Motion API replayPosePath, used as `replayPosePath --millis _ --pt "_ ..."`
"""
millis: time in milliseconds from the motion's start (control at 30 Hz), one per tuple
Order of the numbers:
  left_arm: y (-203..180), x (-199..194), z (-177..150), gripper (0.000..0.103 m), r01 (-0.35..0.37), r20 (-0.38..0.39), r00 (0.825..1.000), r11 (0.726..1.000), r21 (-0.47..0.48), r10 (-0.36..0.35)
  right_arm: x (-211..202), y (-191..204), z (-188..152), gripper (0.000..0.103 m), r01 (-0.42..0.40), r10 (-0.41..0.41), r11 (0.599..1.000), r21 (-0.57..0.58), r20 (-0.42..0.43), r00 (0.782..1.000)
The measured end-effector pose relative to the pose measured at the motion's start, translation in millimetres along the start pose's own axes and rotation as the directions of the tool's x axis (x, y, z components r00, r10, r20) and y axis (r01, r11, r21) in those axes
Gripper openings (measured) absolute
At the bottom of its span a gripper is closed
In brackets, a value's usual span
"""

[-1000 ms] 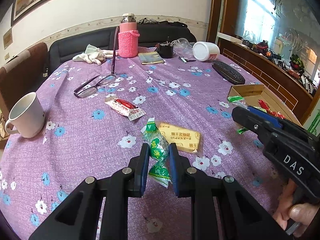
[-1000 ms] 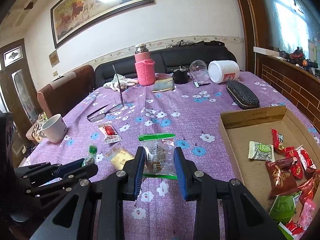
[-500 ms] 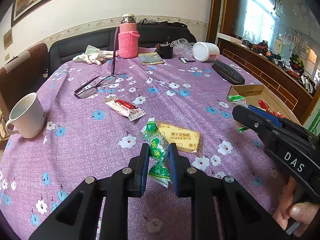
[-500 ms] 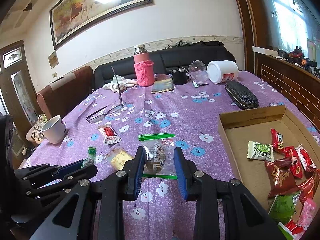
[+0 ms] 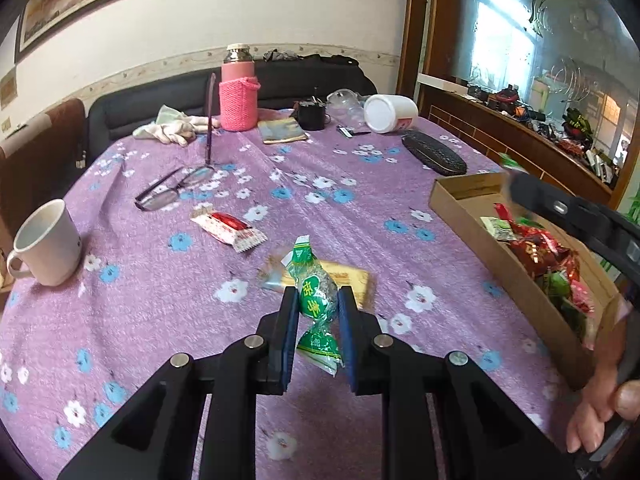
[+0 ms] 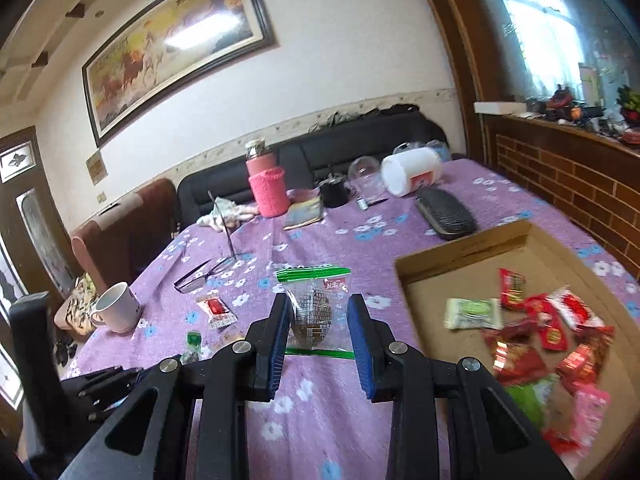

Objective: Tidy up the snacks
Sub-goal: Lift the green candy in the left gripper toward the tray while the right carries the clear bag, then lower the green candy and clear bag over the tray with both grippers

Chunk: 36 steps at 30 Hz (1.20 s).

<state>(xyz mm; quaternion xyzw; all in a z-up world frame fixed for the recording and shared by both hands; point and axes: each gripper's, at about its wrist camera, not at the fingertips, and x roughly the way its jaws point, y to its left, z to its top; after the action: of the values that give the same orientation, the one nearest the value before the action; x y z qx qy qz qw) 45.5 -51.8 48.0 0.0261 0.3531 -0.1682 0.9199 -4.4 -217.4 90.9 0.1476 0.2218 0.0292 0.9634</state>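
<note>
My left gripper [image 5: 318, 300] is shut on a green wrapped candy [image 5: 310, 268] just above the purple flowered tablecloth. A yellow snack packet [image 5: 354, 280] lies on the cloth behind the candy. Further back lies a red-and-white packet [image 5: 228, 226], which also shows in the right wrist view [image 6: 216, 308]. My right gripper [image 6: 318, 316] is shut on a clear zip bag [image 6: 316, 286] with a brown snack inside, held above the cloth just left of the cardboard box [image 6: 460, 246]. Several wrapped snacks lie in the box [image 5: 480, 232].
A white mug [image 5: 44, 240] stands at the left edge. Glasses [image 5: 172, 188] lie mid-table. At the back are a pink bottle [image 5: 238, 96], a white jar [image 5: 390, 108] on its side and a black case [image 5: 434, 152]. A hand [image 5: 604, 412] holds the right gripper.
My right gripper has risen with the zip bag and swung toward the box, tilting as it went. My left gripper has stayed put with the green candy in it.
</note>
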Motion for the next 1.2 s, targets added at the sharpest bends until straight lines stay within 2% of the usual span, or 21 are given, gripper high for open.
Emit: replayPosePath --millis 233,433,600,667,767,867,967,1200 --pt "-40 -16 -1 0.019 0.024 0.024 0.999 0.996 0.081 -0.025 -54 -52 -8 0.032 0.051 -0.056 0.994 0.094 0.054 0.997" --pt "-94 -24 2 0.019 0.12 0.008 0.993 0.986 0.117 -0.122 -89 -105 -11 0.032 0.127 -0.15 0.974 0.185 0.118 0.982" --pt "-147 -26 5 0.019 0.221 -0.003 0.975 0.965 0.139 -0.222 -106 -160 -19 0.032 0.162 -0.206 0.941 0.296 0.124 0.971" --pt "-169 -24 7 0.019 0.265 -0.008 0.964 0.953 0.149 -0.267 -109 -177 -22 0.032 0.173 -0.222 0.929 0.328 0.118 0.968" --pt "-203 -15 10 0.019 0.348 -0.047 0.937 0.925 0.15 -0.345 -108 -200 -29 0.032 0.167 -0.217 0.908 0.384 0.09 0.972" --pt "-229 -2 7 0.019 0.382 -0.069 0.924 0.909 0.166 -0.376 -102 -207 -32 0.032 0.137 -0.179 0.902 0.41 0.067 0.982" --pt "-242 11 -5 0.019 0.402 -0.093 0.916 0.898 0.178 -0.391 -93 -199 -35 0.032 0.148 -0.175 0.913 0.38 0.037 0.984" --pt "-241 13 -24 0.019 0.383 -0.088 0.924 0.892 0.238 -0.373 -74 -198 -35 0.032 0.192 -0.194 0.914 0.357 -0.033 0.981"
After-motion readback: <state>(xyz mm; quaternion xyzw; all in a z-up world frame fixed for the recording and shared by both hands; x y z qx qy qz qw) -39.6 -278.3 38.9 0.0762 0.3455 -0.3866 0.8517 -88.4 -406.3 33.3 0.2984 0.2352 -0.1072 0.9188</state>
